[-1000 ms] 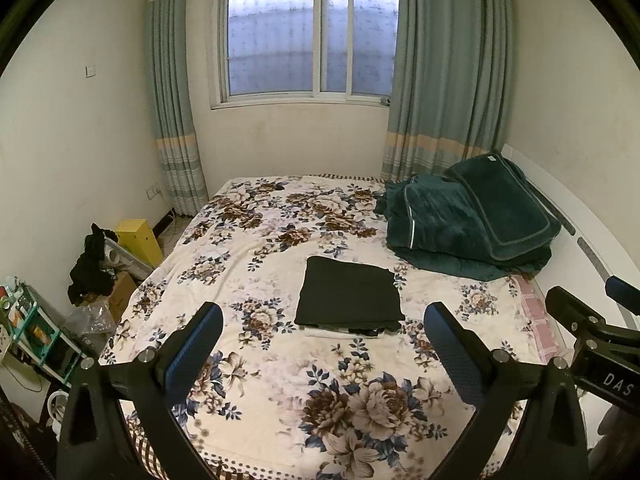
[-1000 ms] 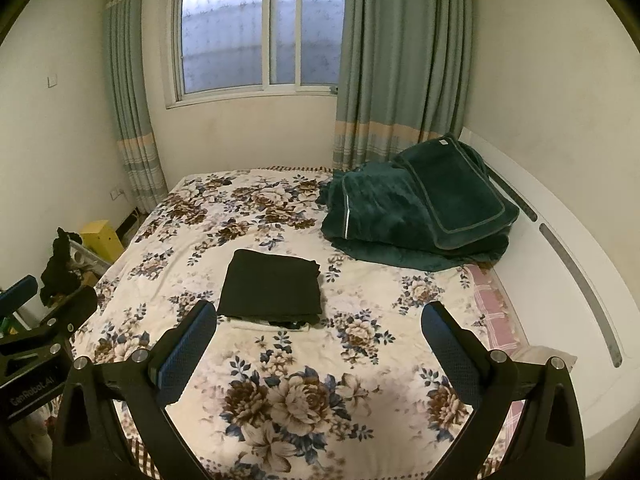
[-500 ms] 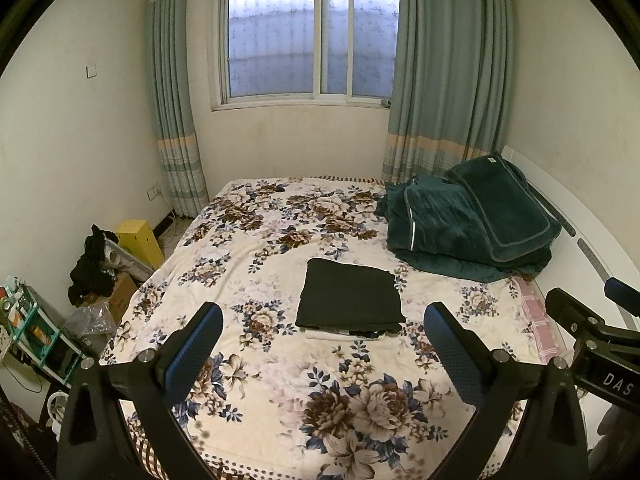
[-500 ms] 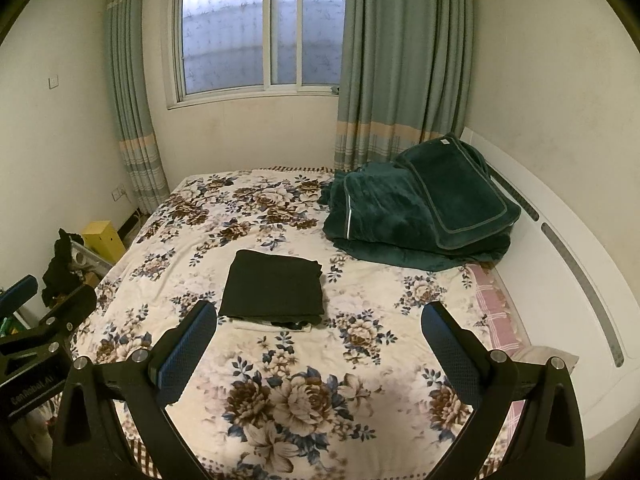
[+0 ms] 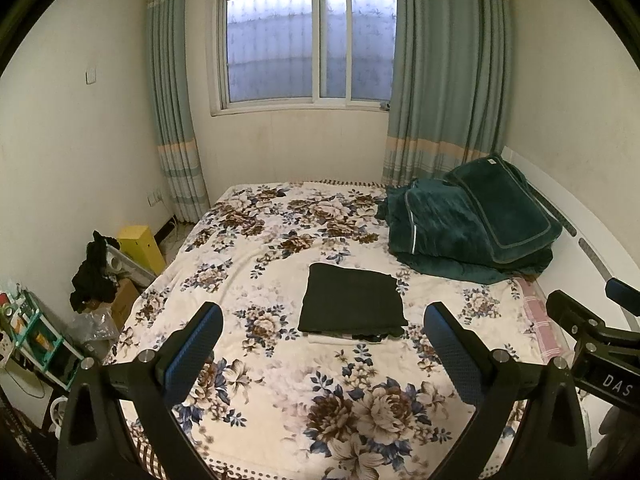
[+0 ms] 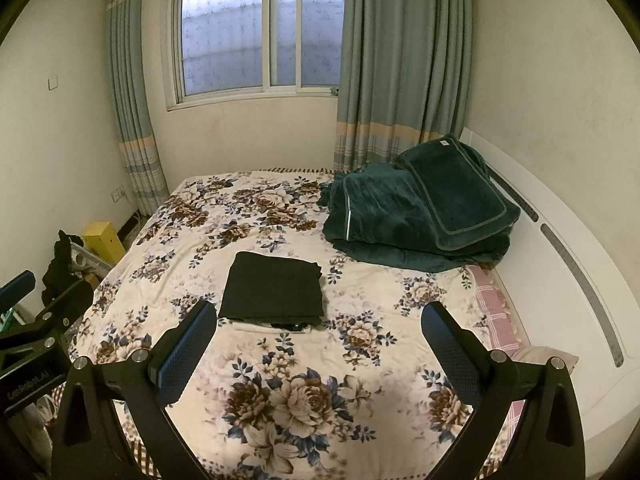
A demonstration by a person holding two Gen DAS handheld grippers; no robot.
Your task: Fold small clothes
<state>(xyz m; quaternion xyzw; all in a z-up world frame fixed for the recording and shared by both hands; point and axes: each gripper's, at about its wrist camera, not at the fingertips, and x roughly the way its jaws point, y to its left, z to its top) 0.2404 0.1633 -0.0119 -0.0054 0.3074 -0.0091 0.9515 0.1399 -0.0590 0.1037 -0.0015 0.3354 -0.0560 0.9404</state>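
A dark folded garment [image 5: 352, 300] [image 6: 274, 290] lies flat in the middle of the floral bed cover [image 5: 280, 248] [image 6: 256, 216], on top of other folded pieces whose white and dark edges peek out at its near side. My left gripper [image 5: 322, 344] hangs open above the bed's near end, well short of the stack, nothing between its blue pads. My right gripper [image 6: 318, 340] is open too, at the same distance, empty. Each gripper shows at the edge of the other's view.
A heap of dark green bedding [image 5: 472, 228] [image 6: 416, 216] fills the bed's far right corner. A white headboard [image 6: 560, 256] runs along the right. Left of the bed stand a yellow box [image 5: 140, 246], a dark cloth pile [image 5: 94, 276] and a cluttered shelf [image 5: 28, 332].
Both views have shifted very slightly, as if the grippers eased back and up a touch. The folded stack has not moved.
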